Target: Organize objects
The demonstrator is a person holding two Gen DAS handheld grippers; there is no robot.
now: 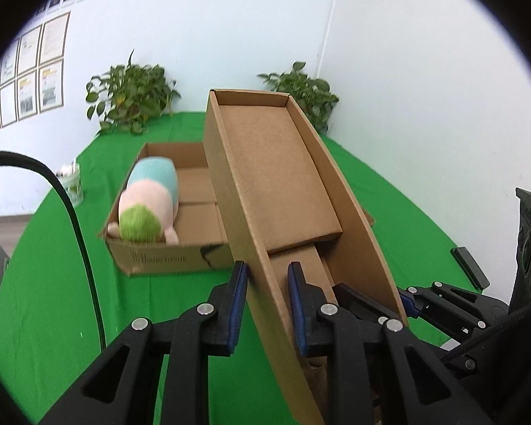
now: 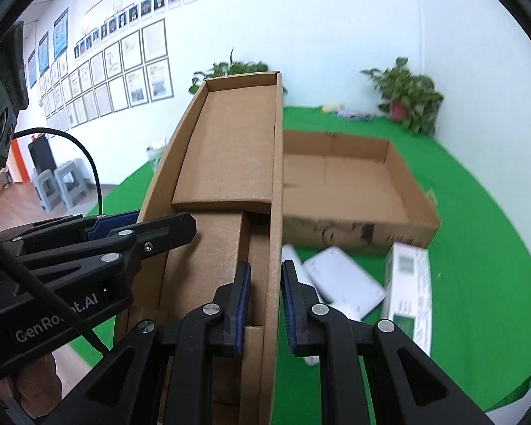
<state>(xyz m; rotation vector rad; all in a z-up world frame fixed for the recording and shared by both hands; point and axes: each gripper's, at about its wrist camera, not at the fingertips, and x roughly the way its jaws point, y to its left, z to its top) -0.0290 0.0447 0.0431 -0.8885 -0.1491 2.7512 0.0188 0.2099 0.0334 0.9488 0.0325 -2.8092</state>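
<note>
On the green counter (image 1: 70, 283), the left claw (image 1: 267, 304) and right claw (image 2: 265, 304) each pinch one wall of the cardboard lid (image 1: 283, 184), probably to cover the open carton (image 2: 354, 184).

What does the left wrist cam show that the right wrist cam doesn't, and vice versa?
Left wrist only: the plush toy lying in the large open carton, and a small white basket at the table edge.
Right wrist only: white flat packs and a white-green box on the green cloth, in front of the carton.
Both: the narrow cardboard tray, tilted, with the left gripper and right gripper each shut on one side wall; two potted plants behind.
</note>
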